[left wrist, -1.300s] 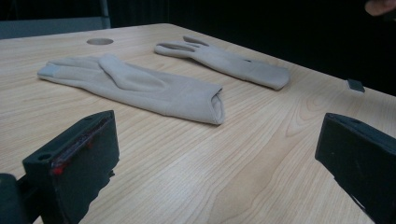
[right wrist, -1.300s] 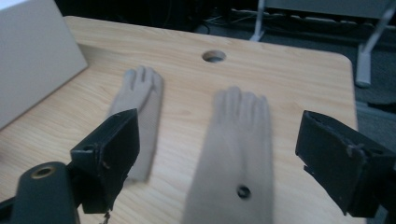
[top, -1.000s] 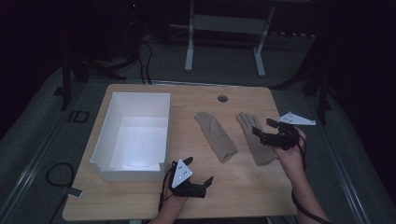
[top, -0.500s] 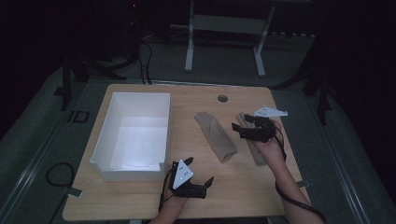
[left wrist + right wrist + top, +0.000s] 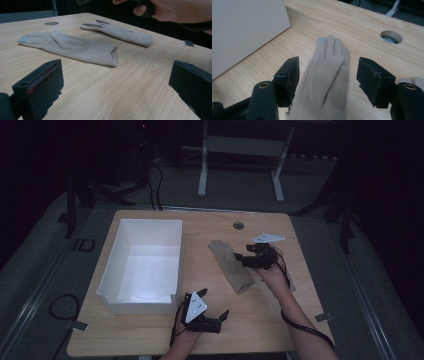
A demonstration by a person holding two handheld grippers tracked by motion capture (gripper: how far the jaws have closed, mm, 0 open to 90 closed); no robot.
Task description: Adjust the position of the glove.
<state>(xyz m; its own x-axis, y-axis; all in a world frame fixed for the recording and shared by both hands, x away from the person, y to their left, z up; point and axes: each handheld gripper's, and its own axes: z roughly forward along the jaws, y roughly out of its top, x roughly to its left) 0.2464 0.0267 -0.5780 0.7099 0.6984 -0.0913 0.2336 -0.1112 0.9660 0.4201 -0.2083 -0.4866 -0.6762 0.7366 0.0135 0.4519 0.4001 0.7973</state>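
Wooden table (image 5: 260, 320) w/ a white open box (image 5: 145, 262) on its left half, walls upright, nothing seen inside. A round cable hole (image 5: 238, 225) sits near the far edge, past the gloves. Two beige gloves lie on the right half. Near glove (image 5: 231, 265) is between the box and the far glove (image 5: 120, 32); the two are apart, bare wood between them in the left gripper view. Far glove is mostly covered by the person's right hand (image 5: 272, 272) in the high view.

Right gripper (image 5: 246, 258) hovers over the near glove, jaws either side of the palem area in the right gripper view, pads not pressing on the cloth. Jaws have just been closing, glove between them, but gaps to both pads are plain. Nothing blocks the way down to the glove.

Left gripper (image 5: 218, 319) rests at the near edge, just right of the box's near corner, jaws spread wide, nothing between them.

Near glove lies flat, long axis running from cuff at the near-right to fingertips at the far-left, roughly toward the cable hole; thumb folded over the palm. One fingertip is grey. Far glove lies about parallel, fingers also away from the person.
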